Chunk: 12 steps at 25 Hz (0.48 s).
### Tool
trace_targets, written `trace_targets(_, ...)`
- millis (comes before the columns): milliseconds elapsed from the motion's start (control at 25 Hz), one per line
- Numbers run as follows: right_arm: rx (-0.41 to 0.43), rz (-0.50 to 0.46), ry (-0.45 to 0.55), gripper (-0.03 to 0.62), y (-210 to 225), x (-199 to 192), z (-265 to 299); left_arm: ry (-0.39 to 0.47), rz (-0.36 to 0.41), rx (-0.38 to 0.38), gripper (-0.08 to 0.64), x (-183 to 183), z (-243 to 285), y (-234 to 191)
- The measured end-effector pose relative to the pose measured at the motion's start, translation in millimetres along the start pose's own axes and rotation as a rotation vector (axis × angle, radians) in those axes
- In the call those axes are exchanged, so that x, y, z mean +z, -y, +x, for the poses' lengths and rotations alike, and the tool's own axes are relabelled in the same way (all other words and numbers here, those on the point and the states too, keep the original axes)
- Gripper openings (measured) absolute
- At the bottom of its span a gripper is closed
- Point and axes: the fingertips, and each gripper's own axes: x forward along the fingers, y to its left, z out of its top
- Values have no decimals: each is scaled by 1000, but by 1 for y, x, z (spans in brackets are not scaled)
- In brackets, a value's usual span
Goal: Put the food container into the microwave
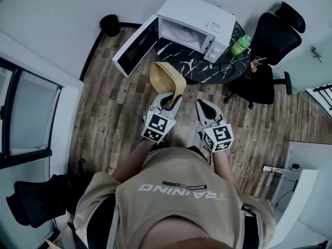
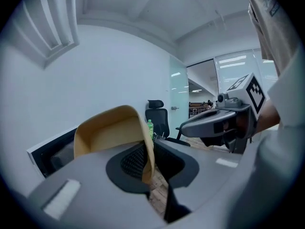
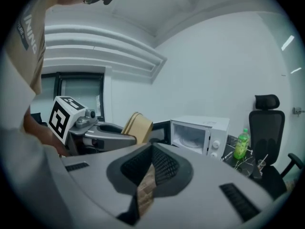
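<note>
Tan plastic is pinched between the pads of the left gripper (image 2: 146, 157): its jaws are closed on one side wall of the food container (image 1: 167, 77), the wall standing edge-on in the narrow gap between them. The container is tipped on its side, held in the air out in front of the person, its open mouth turned to their left. The right gripper (image 3: 151, 160) has its jaws brought together with nothing between them; only a thin slit below the pads shows the wood floor (image 1: 114, 102). It hangs just beside the left gripper, apart from the container.

Beyond the container stands a white microwave (image 1: 193, 26) on a round black marble-patterned table (image 1: 193, 67). Its door (image 1: 135, 46) is swung wide open to the left, and the cavity with its turntable is in view. A green bottle (image 1: 240, 44) stands on the table right of the microwave, near a black office chair (image 1: 270, 51).
</note>
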Motion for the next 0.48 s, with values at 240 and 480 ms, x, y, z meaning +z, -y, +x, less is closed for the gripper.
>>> trace_targets(240, 27, -45, -31, 11, -6, 8, 37, -14, -75, -7, 49, -21, 5, -27)
trace_targets(480, 96, 19, -40, 11, 3, 2, 65, -33, -110, 48, 49, -36, 12, -54)
